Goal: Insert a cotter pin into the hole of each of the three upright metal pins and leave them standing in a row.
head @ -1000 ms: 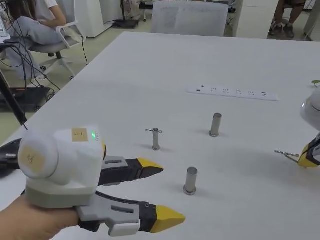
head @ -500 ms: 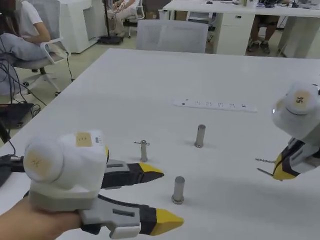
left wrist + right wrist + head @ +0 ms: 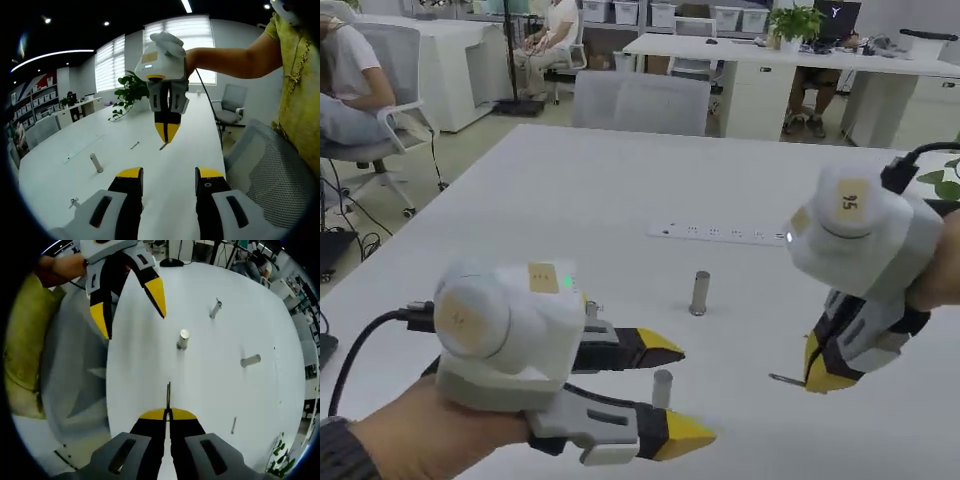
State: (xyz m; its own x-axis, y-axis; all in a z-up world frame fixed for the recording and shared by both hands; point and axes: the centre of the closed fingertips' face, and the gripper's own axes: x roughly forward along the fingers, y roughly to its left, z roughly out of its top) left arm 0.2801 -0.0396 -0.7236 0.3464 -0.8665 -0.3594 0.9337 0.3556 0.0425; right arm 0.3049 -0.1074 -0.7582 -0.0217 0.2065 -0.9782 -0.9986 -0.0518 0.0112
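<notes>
On a white worktop [image 3: 570, 200], the right hand-held gripper [image 3: 825, 378] clamps a cotter pin [image 3: 783, 380] near the closest upright metal pin [image 3: 663, 384], while the left hand-held gripper [image 3: 680, 391] hangs released nearby; a misaligned push could topple the unsteadied pin or bend the thin cotter.

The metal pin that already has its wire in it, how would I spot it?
Find the big white table. In the right gripper view, look for the upright pin farthest from the right claw. It alone has a thin wire poking sideways near its top; the other two pins are plain.
</notes>
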